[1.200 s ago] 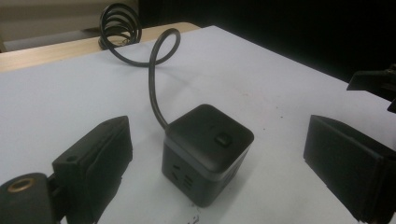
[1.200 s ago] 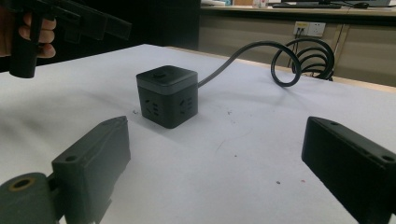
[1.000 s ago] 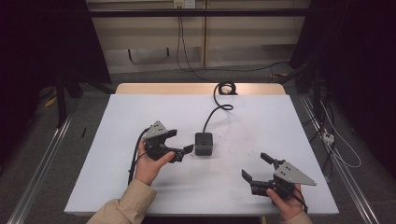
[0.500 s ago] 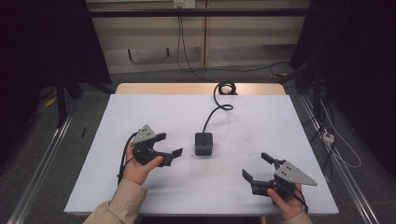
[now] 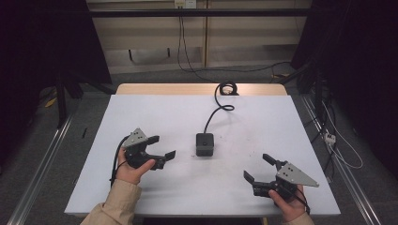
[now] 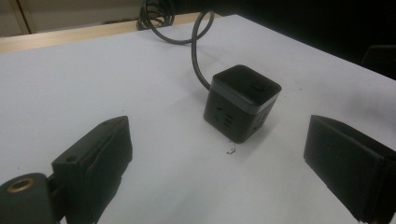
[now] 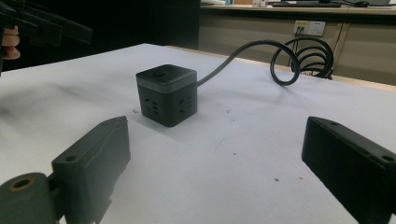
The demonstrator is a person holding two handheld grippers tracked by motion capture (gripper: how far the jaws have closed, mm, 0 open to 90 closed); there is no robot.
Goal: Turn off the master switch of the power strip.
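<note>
Black socket cube [image 5: 204, 144] unmoved | left claw [image 5: 164, 146] backed away, wide | right claw [image 5: 257, 168] wide

The left hand [image 5: 131, 168] comes in from the near edge in a tan sleeve [image 5: 112, 206], wrapped around the left gripper [image 5: 162, 147], which points to the person's right with its jaws spread wide and nothing between them. The right hand [image 5: 286, 208] grips the right gripper [image 5: 257, 168] low at the near right, aimed up and to the left, jaws also wide apart and bare.
</note>
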